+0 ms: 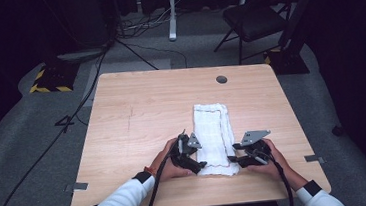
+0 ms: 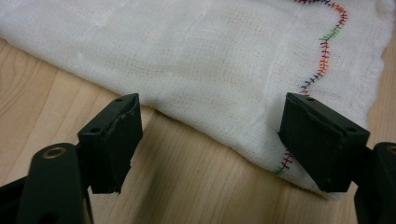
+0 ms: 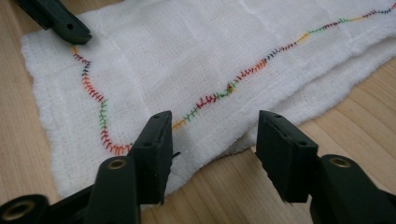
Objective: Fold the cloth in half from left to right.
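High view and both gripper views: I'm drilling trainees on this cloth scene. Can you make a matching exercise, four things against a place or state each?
Things:
1. folded white gauze cloth with multicoloured stitching
2. left gripper
3. small round grey grommet
4. dark folding chair

Places or states:
A. on the floor beyond the table
B. set in the light wooden table near its far edge
C. lying flat near the table's middle
D. open at the cloth's near corner, gripping nothing

Pairs: 1-C, 2-D, 3-B, 4-A

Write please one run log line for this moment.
cloth: folded, flat on table | left tool: open at near corner | right tool: open at other near corner | nothing held
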`<move>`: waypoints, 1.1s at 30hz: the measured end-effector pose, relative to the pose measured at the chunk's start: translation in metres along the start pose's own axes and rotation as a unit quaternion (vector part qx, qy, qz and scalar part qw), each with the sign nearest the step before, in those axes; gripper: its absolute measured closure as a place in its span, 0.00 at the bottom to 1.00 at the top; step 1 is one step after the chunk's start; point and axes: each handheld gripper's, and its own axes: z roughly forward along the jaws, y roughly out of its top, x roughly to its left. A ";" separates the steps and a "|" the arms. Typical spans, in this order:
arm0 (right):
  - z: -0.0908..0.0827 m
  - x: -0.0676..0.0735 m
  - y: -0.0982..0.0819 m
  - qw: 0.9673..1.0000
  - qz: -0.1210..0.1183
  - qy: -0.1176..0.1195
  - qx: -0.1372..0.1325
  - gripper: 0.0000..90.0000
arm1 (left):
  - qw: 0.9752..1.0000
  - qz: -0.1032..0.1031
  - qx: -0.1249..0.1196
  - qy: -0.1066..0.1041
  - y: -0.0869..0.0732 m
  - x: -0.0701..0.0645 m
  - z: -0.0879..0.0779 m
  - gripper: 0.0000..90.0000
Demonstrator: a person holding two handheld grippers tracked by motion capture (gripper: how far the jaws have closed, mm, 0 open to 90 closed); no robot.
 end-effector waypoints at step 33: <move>0.031 -0.100 0.074 0.991 0.069 -0.104 -0.038 0.51 | 0.988 -0.063 -0.030 0.136 0.064 0.117 0.012 0.24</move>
